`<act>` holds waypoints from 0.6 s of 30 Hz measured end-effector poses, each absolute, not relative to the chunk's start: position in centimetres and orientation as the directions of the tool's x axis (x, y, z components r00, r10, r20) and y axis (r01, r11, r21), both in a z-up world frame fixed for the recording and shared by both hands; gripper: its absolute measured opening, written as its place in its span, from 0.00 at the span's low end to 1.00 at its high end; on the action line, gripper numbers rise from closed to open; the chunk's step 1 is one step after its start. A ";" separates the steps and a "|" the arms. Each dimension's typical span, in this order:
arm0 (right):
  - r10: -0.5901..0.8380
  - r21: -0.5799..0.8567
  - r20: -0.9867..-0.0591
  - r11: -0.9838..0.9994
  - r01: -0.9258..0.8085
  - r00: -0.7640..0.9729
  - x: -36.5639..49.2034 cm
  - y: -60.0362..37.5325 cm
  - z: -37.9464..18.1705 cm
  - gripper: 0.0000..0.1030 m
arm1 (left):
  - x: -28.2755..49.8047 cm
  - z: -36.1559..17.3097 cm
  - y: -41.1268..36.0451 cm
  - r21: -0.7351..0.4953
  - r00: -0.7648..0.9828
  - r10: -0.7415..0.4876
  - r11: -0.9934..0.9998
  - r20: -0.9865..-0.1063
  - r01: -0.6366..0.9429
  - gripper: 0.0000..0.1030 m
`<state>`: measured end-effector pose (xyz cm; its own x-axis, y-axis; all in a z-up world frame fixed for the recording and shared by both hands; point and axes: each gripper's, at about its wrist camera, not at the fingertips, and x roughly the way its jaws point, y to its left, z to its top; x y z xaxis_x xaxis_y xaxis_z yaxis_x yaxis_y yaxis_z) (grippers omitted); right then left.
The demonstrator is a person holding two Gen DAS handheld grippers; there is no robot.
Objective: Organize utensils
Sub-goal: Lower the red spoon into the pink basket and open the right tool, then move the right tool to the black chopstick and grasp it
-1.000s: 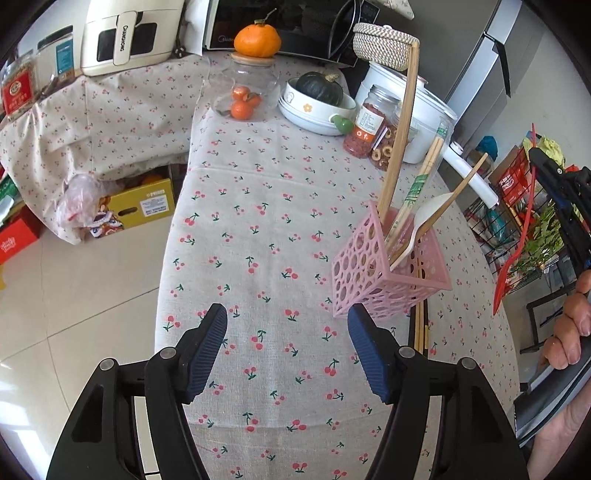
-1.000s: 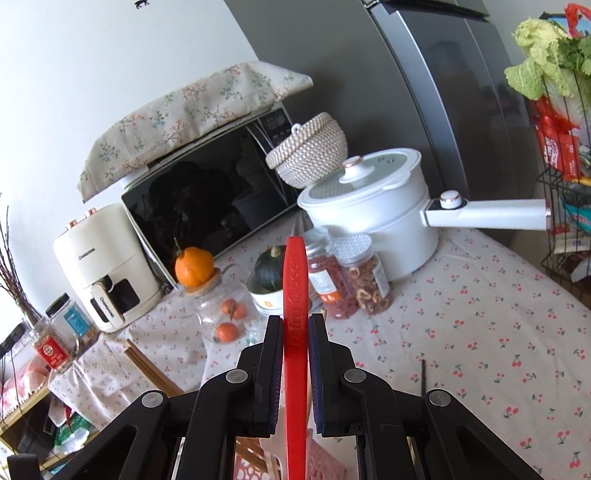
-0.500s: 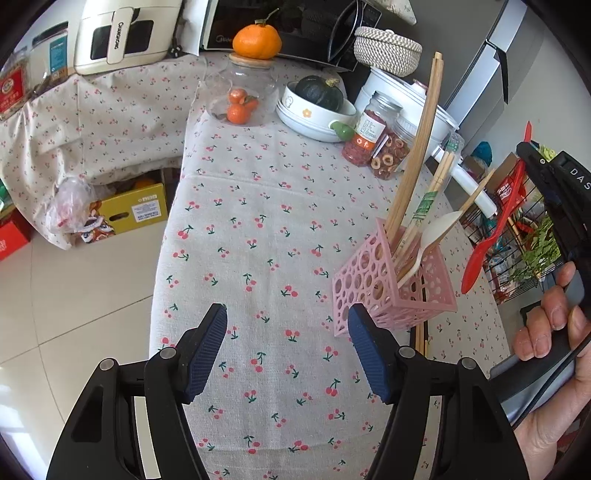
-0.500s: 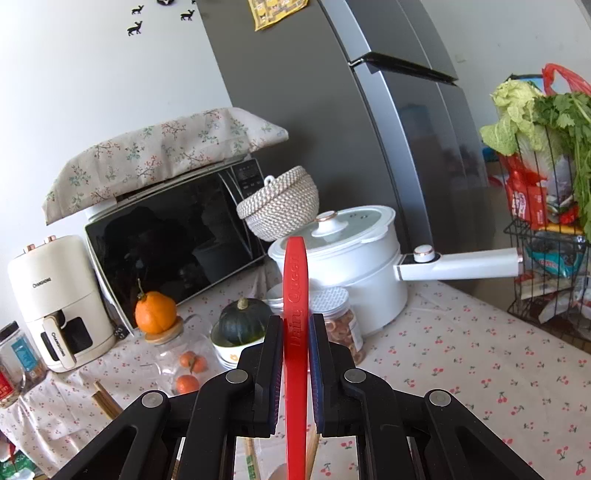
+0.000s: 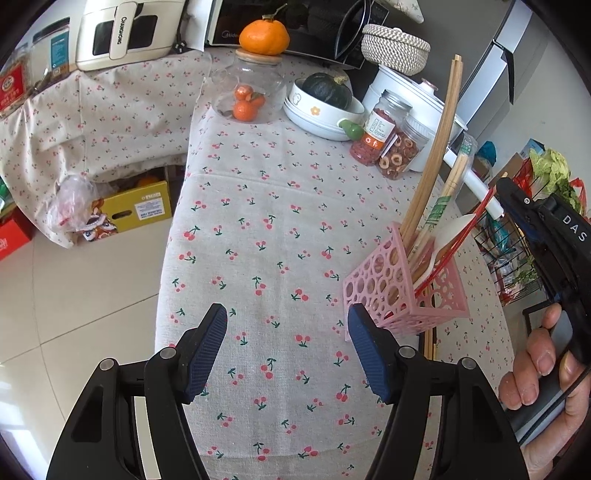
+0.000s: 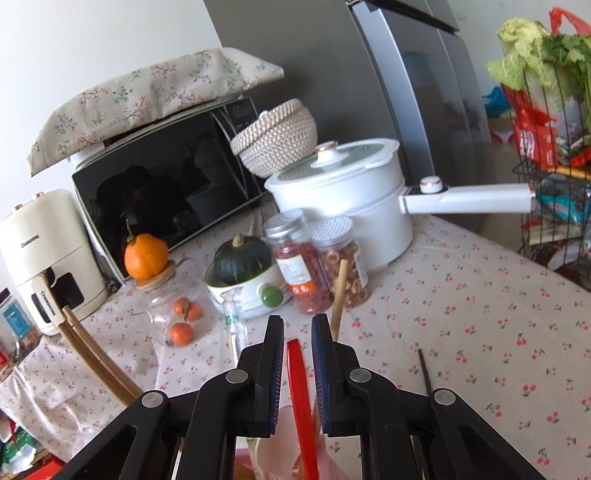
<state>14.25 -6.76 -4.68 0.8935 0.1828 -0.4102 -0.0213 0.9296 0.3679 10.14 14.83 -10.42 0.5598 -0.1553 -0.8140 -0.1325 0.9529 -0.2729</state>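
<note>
the pink holder [image 5: 404, 291] keeps chopsticks [image 5: 432, 158], a white spoon [image 5: 448, 236] and a red utensil [image 6: 301, 398]. both the left gripper [image 5: 288, 347] and right gripper [image 6: 297, 343] stand open. the white appliance [image 5: 125, 31] reads "changhong".

Two claw-mounted views, shared table [image 5: 280, 229]

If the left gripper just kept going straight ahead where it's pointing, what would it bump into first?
Probably just the cherry tablecloth. The left gripper is open and angled down at bare cloth. The pink utensil basket sits just to the right of that line, so it would likely be missed, though depth is hard to judge.
</note>
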 end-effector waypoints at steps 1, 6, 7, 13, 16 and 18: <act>0.208 0.377 -0.421 0.925 -0.038 0.883 14.1 -7.0 -4.5 0.15 | 10.1 -10.3 14.6 -0.272 0.559 -0.157 0.954 -0.814 -0.128 0.68; 0.277 0.380 -0.441 0.919 -0.102 0.854 13.0 -8.7 -3.3 0.38 | 9.6 -10.2 13.5 -0.271 0.549 -0.172 0.957 -0.818 -0.105 0.71; 0.285 0.381 -0.442 0.918 -0.110 0.850 12.7 -9.2 -2.9 0.41 | 9.4 -10.2 13.3 -0.269 0.546 -0.171 0.958 -0.820 -0.103 0.72; 0.283 0.362 -0.488 0.926 -0.104 0.826 12.0 -12.9 -2.0 0.64 | 8.6 -10.1 11.8 -0.255 0.535 -0.166 0.962 -0.828 -0.096 0.80; 0.263 0.338 -0.519 0.937 -0.087 0.813 12.0 -14.5 -2.6 0.70 | 8.3 -10.4 11.0 -0.230 0.531 -0.151 0.969 -0.834 -0.085 0.82; 0.250 0.313 -0.537 0.946 -0.085 0.805 12.0 -15.3 -3.2 0.74 | 8.2 -10.8 10.5 -0.213 0.528 -0.142 0.974 -0.838 -0.076 0.82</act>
<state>12.00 -15.26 -3.24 0.8054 0.2505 -0.5372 -0.0855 0.9459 0.3129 8.17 10.53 -10.78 0.5277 -0.1416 -0.8375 -0.0764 0.9741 -0.2128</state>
